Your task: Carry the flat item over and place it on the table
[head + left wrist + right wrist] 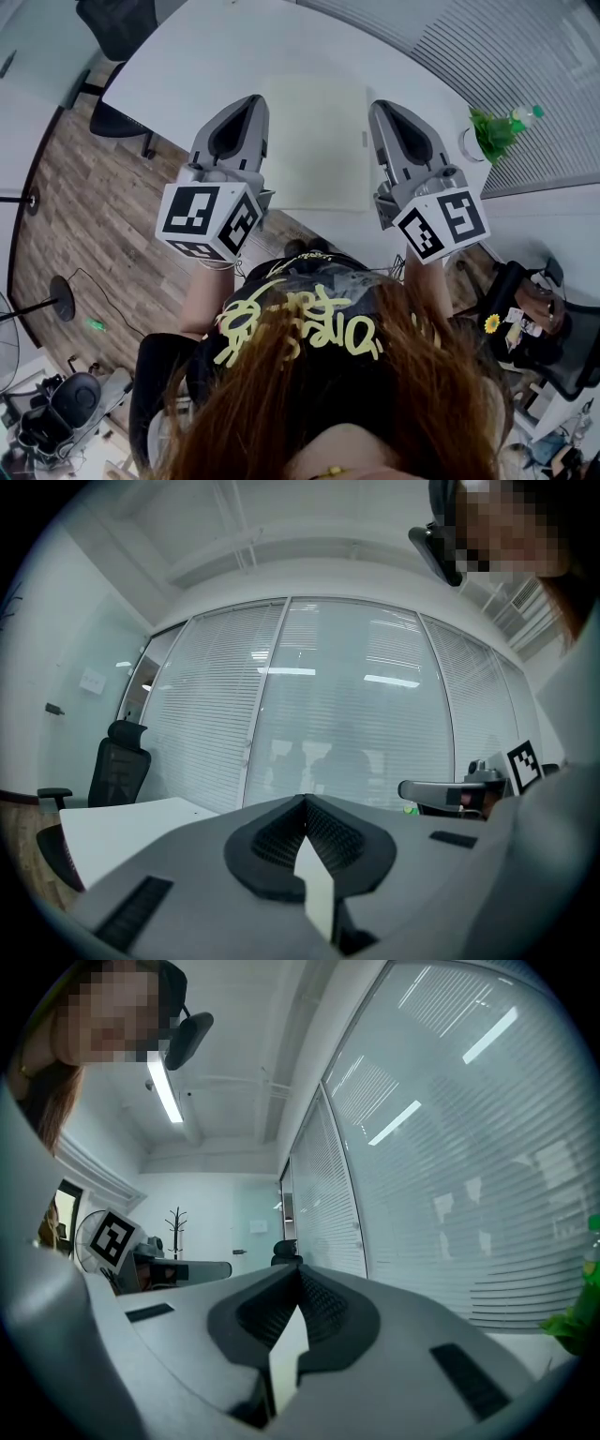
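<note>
A pale, flat rectangular sheet (pixel 314 141) is held between my two grippers, over the near edge of the white table (pixel 178 66). I cannot tell whether it touches the table. My left gripper (pixel 247 103) is at its left side and my right gripper (pixel 384 107) at its right side, both pointing away from me. In the left gripper view the jaws (pixel 305 801) are shut on a thin white edge of the sheet (pixel 317 892). The right gripper (pixel 300 1266) is likewise shut on the sheet's edge (pixel 286 1358).
A black office chair (pixel 117 28) stands behind the table at the far left. A green plant and a bottle (pixel 497 131) sit at the table's right end by the blinds. Wood floor, a fan base (pixel 61 298) and bags lie to the sides.
</note>
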The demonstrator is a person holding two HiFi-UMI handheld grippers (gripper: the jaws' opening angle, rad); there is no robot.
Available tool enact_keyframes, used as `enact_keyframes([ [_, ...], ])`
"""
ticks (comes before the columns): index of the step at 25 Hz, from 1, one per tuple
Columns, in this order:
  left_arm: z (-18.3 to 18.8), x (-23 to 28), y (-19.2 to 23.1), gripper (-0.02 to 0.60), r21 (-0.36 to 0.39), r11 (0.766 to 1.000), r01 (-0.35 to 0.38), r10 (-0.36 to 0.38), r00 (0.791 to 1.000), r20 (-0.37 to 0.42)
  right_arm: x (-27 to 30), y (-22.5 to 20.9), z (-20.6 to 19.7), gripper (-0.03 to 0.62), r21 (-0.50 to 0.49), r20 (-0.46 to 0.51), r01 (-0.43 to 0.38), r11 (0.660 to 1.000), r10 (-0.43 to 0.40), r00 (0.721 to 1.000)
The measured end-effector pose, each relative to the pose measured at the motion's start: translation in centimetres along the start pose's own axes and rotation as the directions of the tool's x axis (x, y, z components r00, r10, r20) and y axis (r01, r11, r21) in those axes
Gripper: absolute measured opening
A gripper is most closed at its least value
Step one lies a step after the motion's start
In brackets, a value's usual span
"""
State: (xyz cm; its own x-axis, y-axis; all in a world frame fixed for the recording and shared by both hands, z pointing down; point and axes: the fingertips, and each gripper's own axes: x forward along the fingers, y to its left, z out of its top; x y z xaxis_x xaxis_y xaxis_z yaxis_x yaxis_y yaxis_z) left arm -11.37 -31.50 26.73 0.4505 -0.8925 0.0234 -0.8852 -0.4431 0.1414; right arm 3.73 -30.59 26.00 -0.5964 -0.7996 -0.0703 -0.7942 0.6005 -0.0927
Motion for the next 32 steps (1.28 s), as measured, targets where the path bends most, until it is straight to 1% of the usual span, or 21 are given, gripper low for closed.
enact_keyframes([
  [9, -0.2, 0.1, -0.4, -0.006, 0.006, 1.0, -0.002, 0.002, 1.0, -0.005, -0.1, 0.0, -0.5, 0.003, -0.018, -0.019, -0.009, 1.0, 0.008, 1.0],
  [14, 0.1, 0.1, -0.6, -0.006, -0.014, 1.0, 0.006, -0.006, 1.0, 0.001, -0.1, -0.3, -0.6, 0.002, 0.002, -0.028, -0.006, 1.0, 0.006, 1.0],
  [20, -0.1, 0.1, -1.3, -0.006, 0.013, 1.0, 0.013, -0.013, 1.0, -0.001, -0.5, -0.3, -0.6, 0.003, -0.003, -0.026, -0.008, 1.0, 0.008, 1.0],
  [25, -0.2, 0.1, -1.5, -0.006, 0.01, 1.0, 0.012, -0.012, 1.0, -0.003, -0.7, -0.6, -0.8, 0.002, -0.001, -0.033, -0.003, 1.0, 0.003, 0.999],
  [32, -0.3, 0.1, -1.4, -0.006, 0.002, 1.0, 0.013, -0.013, 1.0, -0.003, -0.6, -0.6, -0.9, 0.003, 0.025, -0.032, -0.019, 1.0, 0.02, 0.999],
])
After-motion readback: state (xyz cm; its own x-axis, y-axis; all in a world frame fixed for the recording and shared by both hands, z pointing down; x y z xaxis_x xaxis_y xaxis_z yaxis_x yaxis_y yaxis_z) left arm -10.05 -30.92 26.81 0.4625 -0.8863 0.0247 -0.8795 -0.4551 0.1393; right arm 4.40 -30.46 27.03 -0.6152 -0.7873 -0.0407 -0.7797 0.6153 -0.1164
